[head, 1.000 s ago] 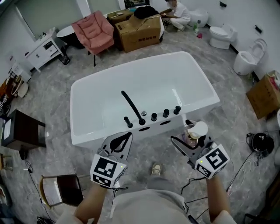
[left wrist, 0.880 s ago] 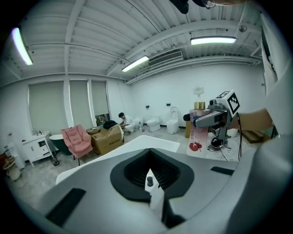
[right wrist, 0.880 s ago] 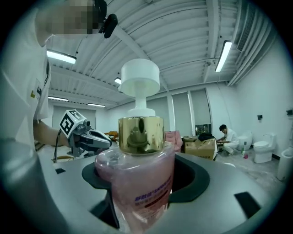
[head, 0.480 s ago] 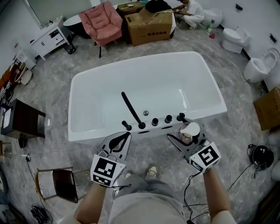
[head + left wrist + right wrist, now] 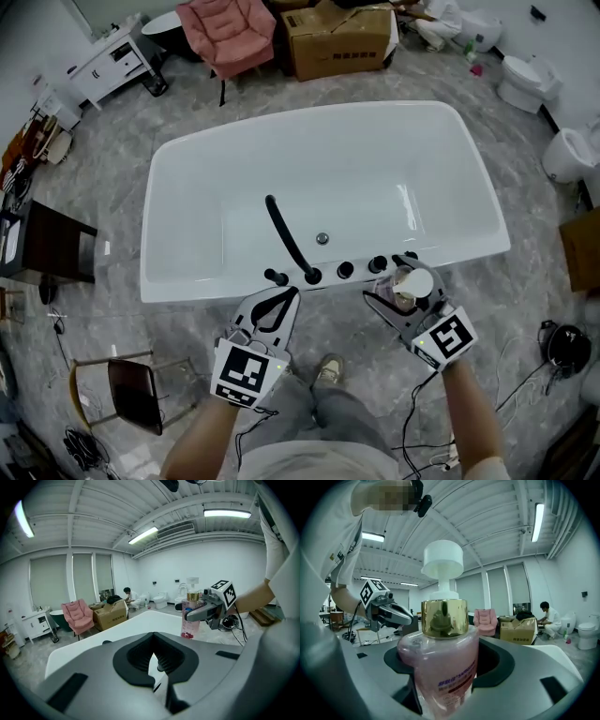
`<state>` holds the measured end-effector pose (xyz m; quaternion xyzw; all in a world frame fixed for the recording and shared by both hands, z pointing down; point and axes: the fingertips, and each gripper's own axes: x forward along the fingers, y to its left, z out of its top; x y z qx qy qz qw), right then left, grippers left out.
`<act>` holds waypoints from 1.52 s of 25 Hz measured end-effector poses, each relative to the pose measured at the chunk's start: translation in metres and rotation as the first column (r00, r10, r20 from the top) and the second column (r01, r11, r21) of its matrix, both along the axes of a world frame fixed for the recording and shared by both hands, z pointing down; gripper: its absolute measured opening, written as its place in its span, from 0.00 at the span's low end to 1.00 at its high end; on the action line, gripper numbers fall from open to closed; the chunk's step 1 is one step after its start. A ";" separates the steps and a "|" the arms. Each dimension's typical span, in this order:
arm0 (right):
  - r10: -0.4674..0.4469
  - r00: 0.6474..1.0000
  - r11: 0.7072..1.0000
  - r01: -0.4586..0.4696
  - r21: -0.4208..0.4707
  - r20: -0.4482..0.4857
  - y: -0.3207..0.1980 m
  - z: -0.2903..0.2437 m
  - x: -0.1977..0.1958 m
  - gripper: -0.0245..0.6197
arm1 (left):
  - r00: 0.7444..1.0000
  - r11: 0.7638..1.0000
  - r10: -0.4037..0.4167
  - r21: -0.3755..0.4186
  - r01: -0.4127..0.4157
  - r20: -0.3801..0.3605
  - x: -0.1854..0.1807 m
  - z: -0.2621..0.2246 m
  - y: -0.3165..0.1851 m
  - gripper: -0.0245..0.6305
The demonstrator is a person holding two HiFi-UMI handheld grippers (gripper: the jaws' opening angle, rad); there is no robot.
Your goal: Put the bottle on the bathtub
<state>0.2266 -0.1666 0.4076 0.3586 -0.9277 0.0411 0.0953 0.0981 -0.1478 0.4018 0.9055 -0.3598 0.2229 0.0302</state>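
Bathtub [image 5: 187, 279], near rim, carrying a black spout [image 5: 286, 239] and a row of knobs [image 5: 346, 270]; bare rim runs from the knobs to the tub's right corner, open floor along its near side; bottle [image 5: 412, 281] upright, long axis vertical, pump cap uppermost, at the rim's outer edge just beside the rightmost knob, clamped in the right gripper [image 5: 394, 289]; left gripper [image 5: 284, 295] jaws together, empty, by the spout's base; one second earlier the bottle was farther from the rim.

bottle [image 5: 443, 663] base cut off, right gripper view bottom edge
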 end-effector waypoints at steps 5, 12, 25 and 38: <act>-0.020 1.000 0.999 0.019 -0.035 -0.011 -0.020 0.052 -0.002 0.57 | 1.000 1.000 0.017 -0.020 -0.017 0.001 0.002 0.052 -0.017 0.07; -0.027 0.999 0.999 0.025 -0.037 -0.044 -0.048 0.122 -0.013 0.57 | 0.999 0.999 0.032 -0.037 -0.032 0.005 0.001 0.116 -0.035 0.07; -0.016 0.995 1.000 0.016 0.005 -0.102 -0.084 0.194 -0.029 0.57 | 0.999 0.995 0.043 -0.095 -0.045 -0.025 -0.002 0.207 -0.042 0.07; 0.018 0.994 0.999 -0.022 -0.034 -0.104 -0.098 0.228 -0.030 0.57 | 0.992 0.987 0.127 -0.099 -0.127 -0.011 0.010 0.234 -0.045 0.07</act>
